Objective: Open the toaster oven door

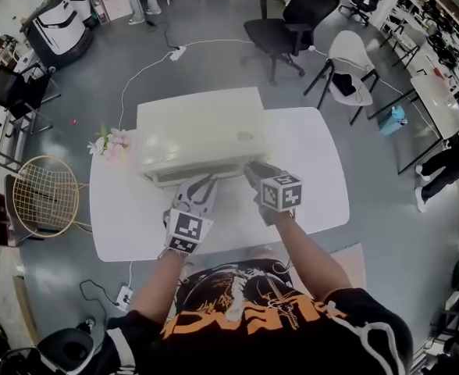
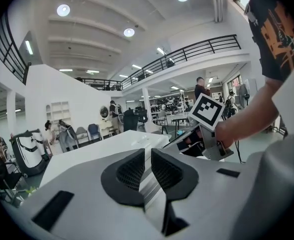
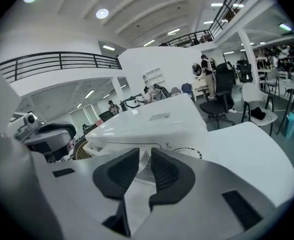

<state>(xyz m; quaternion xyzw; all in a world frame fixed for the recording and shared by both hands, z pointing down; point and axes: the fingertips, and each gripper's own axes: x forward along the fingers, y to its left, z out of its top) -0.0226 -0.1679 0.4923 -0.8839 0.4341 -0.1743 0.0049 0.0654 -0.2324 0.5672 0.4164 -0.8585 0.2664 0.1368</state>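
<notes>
At the toaster oven (image 1: 198, 131) — door hidden — left gripper (image 1: 202, 180), right gripper (image 1: 250, 167), nearly closed.

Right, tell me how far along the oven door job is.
Done: both grippers are at the front of the toaster oven. In hand: the right gripper is against the front edge and the left gripper is just short of it, both with jaws nearly together and gripping nothing. Left: the door looks closed, so it needs catching and pulling down.
</notes>
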